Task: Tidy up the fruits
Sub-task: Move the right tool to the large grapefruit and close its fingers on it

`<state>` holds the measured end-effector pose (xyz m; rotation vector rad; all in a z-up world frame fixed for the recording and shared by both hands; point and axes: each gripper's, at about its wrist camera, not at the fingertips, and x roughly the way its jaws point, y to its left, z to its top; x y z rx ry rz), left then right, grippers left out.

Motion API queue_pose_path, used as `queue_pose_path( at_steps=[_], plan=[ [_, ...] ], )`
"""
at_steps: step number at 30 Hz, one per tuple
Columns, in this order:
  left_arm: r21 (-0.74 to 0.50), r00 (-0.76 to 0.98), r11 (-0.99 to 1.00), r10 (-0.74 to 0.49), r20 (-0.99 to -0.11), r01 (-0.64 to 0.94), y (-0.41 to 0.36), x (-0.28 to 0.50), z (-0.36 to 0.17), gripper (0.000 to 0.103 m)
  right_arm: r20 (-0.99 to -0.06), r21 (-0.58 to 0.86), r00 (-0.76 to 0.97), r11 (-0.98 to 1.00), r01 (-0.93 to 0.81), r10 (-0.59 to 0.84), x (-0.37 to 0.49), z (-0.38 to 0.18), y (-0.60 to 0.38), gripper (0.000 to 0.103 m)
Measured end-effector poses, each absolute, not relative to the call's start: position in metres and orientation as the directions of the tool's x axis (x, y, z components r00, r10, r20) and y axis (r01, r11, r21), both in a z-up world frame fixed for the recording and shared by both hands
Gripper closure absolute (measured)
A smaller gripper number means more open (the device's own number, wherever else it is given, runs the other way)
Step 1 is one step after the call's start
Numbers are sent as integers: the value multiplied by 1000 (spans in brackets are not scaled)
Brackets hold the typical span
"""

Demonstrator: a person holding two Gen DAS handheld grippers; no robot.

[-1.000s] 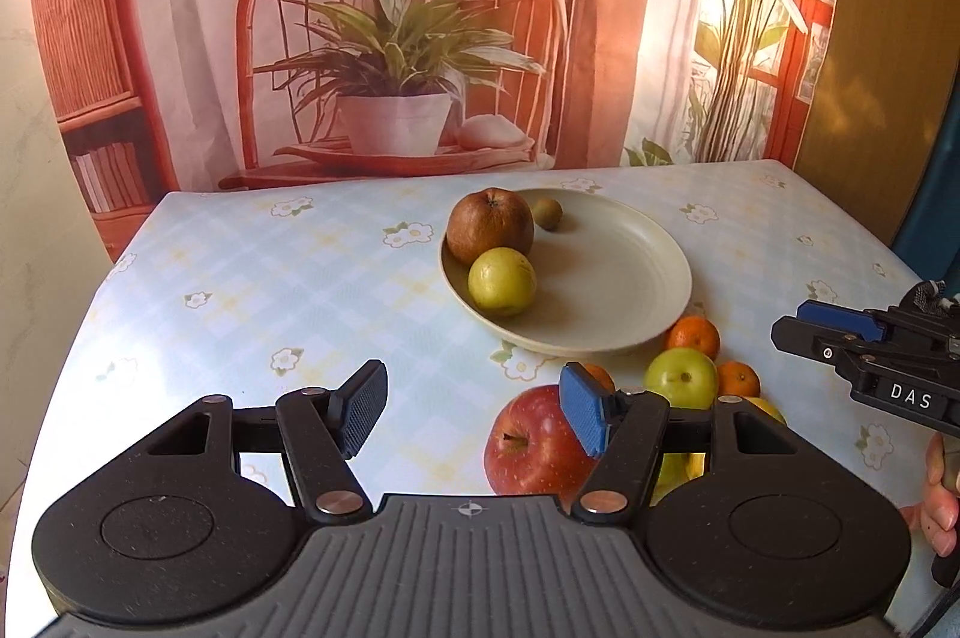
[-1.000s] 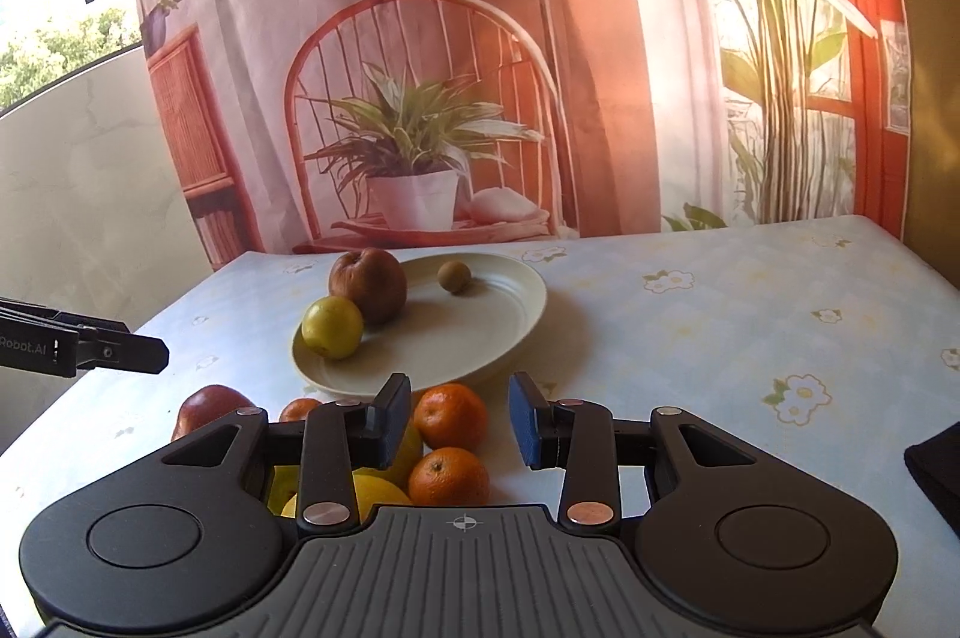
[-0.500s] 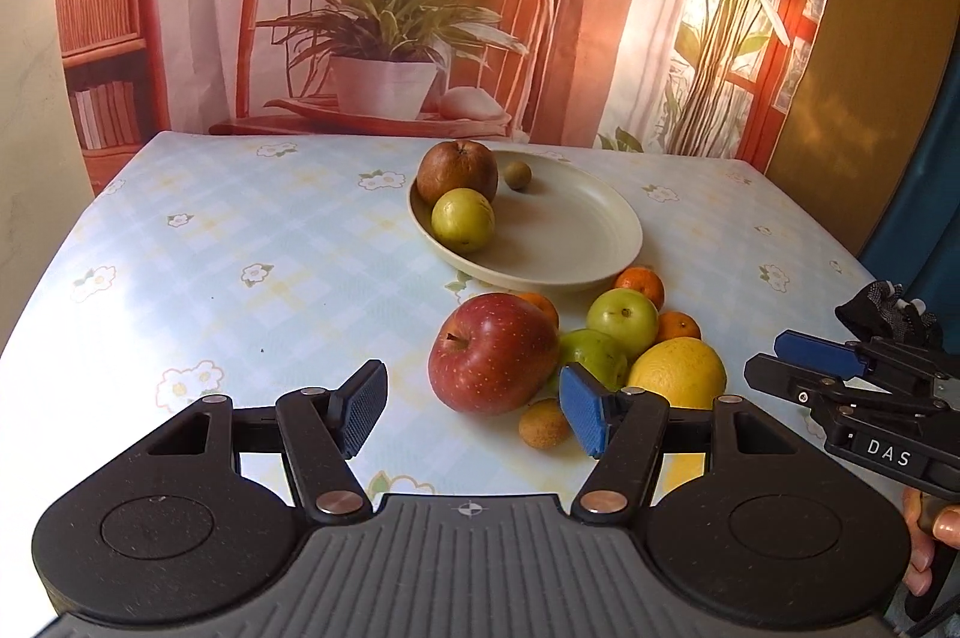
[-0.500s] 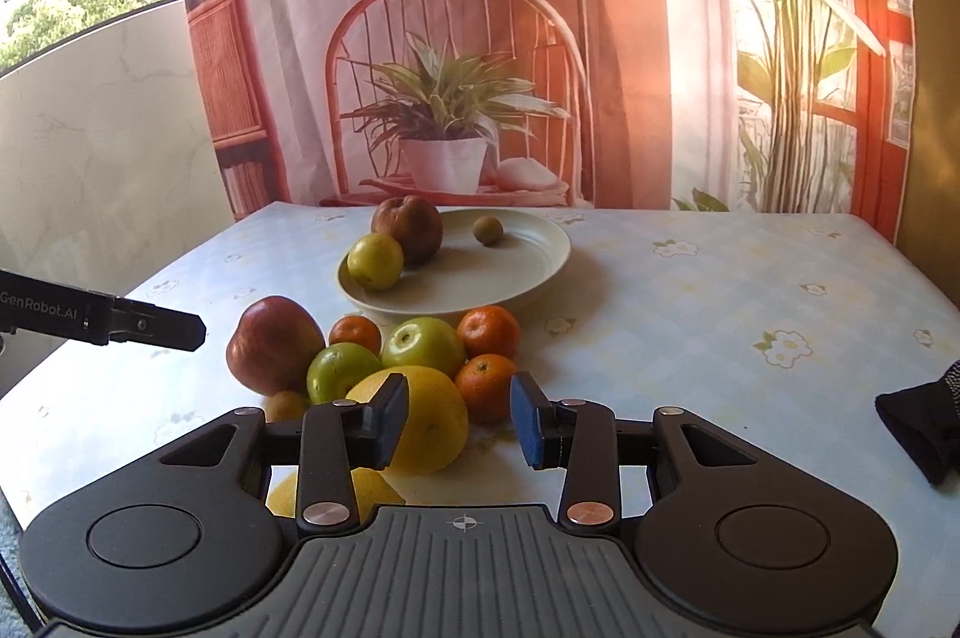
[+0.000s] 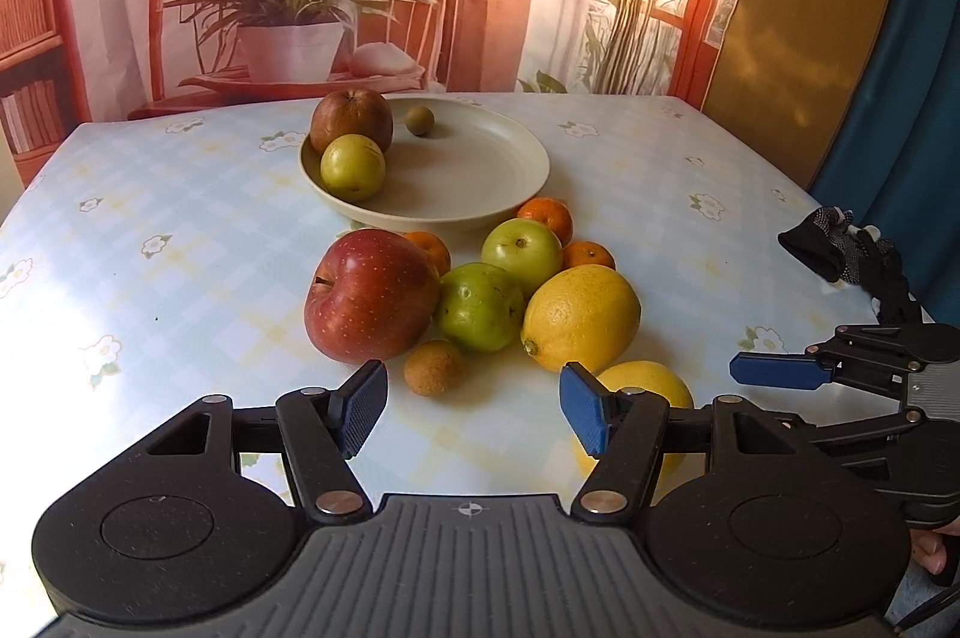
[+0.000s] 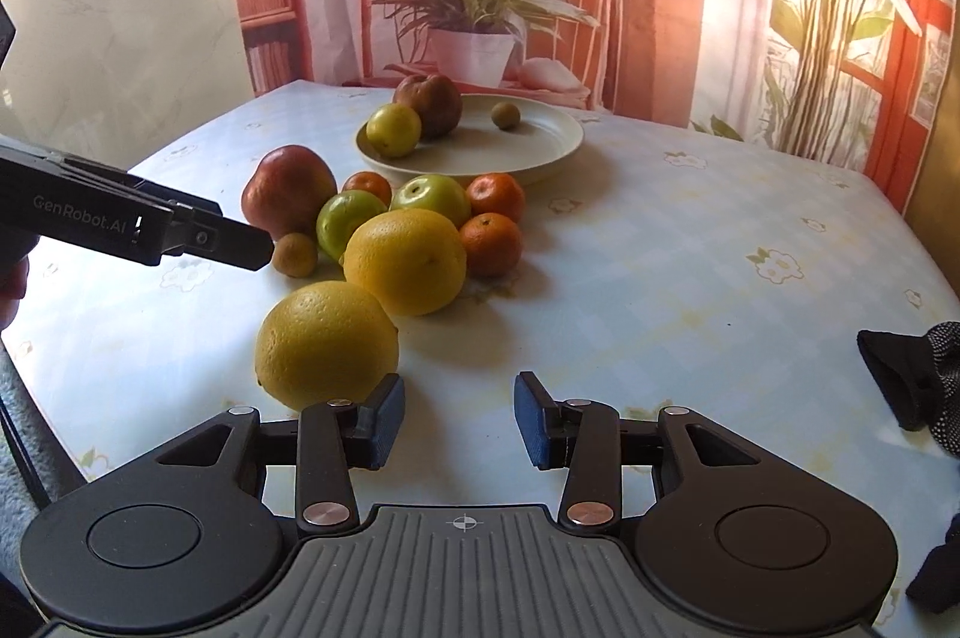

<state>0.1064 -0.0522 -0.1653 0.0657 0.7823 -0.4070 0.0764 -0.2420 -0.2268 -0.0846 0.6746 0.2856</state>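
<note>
A cream plate holds a brown apple, a yellow-green fruit and a small brown fruit. In front of it lies a cluster: a red apple, two green apples, several mandarins, two yellow citrus and a small tan fruit. My left gripper hovers open just short of the tan fruit, nothing between its fingers. My right gripper stands beside the nearest citrus, its jaws opening and empty.
A flowered tablecloth covers the table. A dark patterned cloth lies at the right edge. A printed backdrop with a chair and plant hangs behind the table.
Both grippers have pulled back and tilted down, so the whole fruit cluster now shows ahead of them. The right jaws have widened a little.
</note>
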Motion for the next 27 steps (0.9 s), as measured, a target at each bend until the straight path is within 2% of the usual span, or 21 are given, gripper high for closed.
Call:
queue_pose_path(
  at_steps=[2, 4, 8, 14, 22, 27],
  plan=[
    [-95, 636, 917, -340, -693, 387, -53, 103, -164, 37, -657, -16, 723, 954, -298, 215, 81, -228, -238, 65],
    [-99, 641, 910, -357, -679, 402, -54, 100, -164, 37, -650, -31, 727, 947, -319, 223, 80, -228, -236, 64],
    [-105, 611, 915, -342, -714, 390, -55, 105, -170, 37, -675, 2, 698, 947, -321, 238, 85, -231, -237, 65],
    [-134, 592, 905, -370, -716, 404, -57, 106, -174, 37, -697, -69, 675, 914, -401, 243, 90, -232, -223, 64],
    [-87, 590, 913, -328, -738, 398, -62, 118, -174, 37, -719, -103, 642, 873, -477, 266, 92, -229, -208, 65],
    [-110, 582, 909, -345, -736, 401, -63, 122, -173, 38, -726, -100, 623, 852, -514, 291, 91, -232, -199, 65]
  ],
)
